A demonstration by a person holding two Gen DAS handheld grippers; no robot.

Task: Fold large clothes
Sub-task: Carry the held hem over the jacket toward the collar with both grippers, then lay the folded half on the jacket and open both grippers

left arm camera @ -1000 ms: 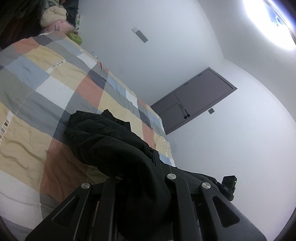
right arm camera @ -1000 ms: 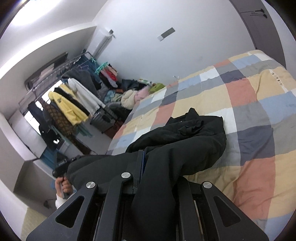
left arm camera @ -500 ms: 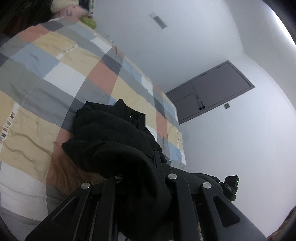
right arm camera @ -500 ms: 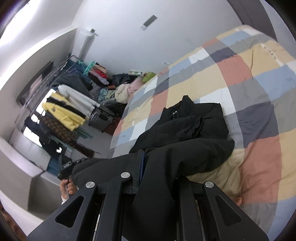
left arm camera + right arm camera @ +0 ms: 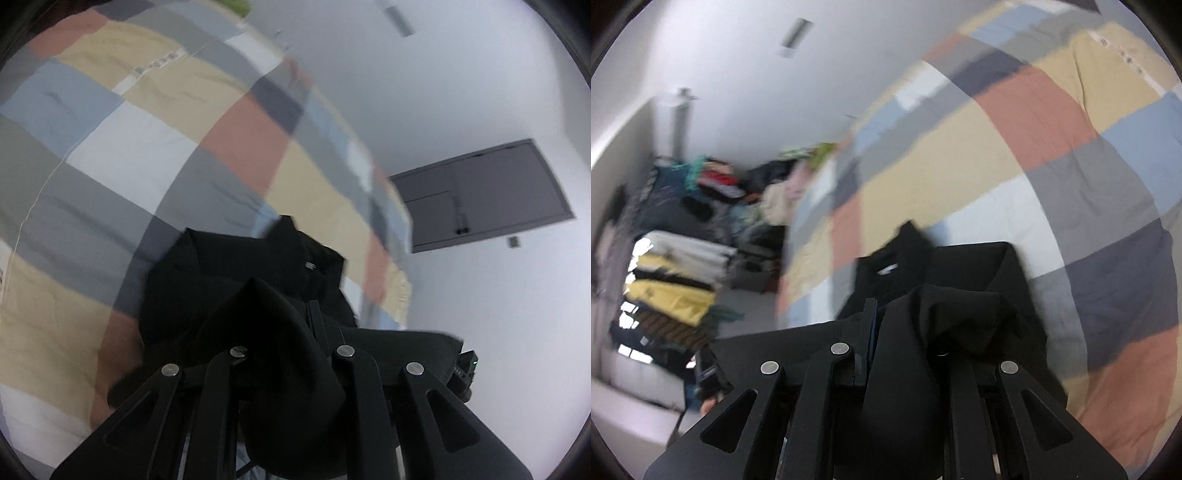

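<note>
A black garment (image 5: 243, 273) lies on a bed with a patchwork quilt (image 5: 122, 155). Its collar end rests on the quilt, with a small label showing. My left gripper (image 5: 284, 332) is shut on a bunched edge of the garment and holds it above the bed. My right gripper (image 5: 905, 332) is shut on another edge of the same black garment (image 5: 960, 273), which stretches between the two grippers. The fabric drapes over the fingers and hides the fingertips in both views. The quilt (image 5: 1015, 147) also shows in the right wrist view.
A grey door (image 5: 487, 195) is in the white wall past the bed. A rack of hanging clothes (image 5: 668, 266) and a pile of clothes (image 5: 768, 199) stand beside the bed's far side. Both views are blurred.
Both grippers have moved forward over the bed with the garment held. The lifted part now comes over the part lying on the quilt, and the collar shows more plainly.
</note>
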